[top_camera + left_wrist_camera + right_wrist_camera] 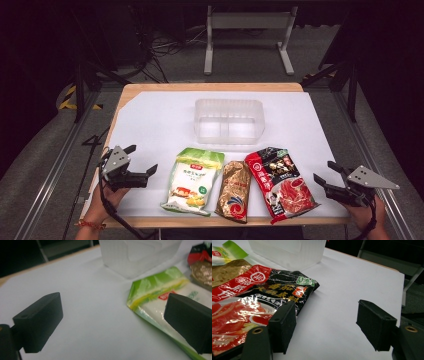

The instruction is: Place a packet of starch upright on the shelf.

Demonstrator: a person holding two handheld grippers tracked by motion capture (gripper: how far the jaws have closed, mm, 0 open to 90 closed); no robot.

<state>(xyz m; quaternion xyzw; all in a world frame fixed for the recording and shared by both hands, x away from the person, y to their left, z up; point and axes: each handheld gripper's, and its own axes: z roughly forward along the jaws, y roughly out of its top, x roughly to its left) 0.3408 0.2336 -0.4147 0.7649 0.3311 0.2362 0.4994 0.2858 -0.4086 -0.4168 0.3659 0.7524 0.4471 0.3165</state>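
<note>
Glossy plastic is the worry here: 3 slick packets lie side by side on the white tabletop (pixel 150 115), with a clear plastic bin (pixel 229 120) standing beyond them. The left hand-held gripper (pixel 141 164) hovers with its jaws spread wide and nothing between them; the green-and-white packet (pixel 192 181) lies just to its right, so near that in the left gripper view one jaw overlaps the packet's edge. The right hand-held gripper (pixel 325 173) is likewise released and empty, with the red-and-black packet (pixel 281 182) just to its left. The gold packet (pixel 235 190) sits between the 2 outer ones, touching or nearly touching both.

Judging from this, a flat packet gives the jaws little to bite on. Pads closing on a smooth face could skid off, or push the packet into its neighbour and drag that along. A pinch at a limp corner might let the bag sag and catch on the bin's rim.
</note>
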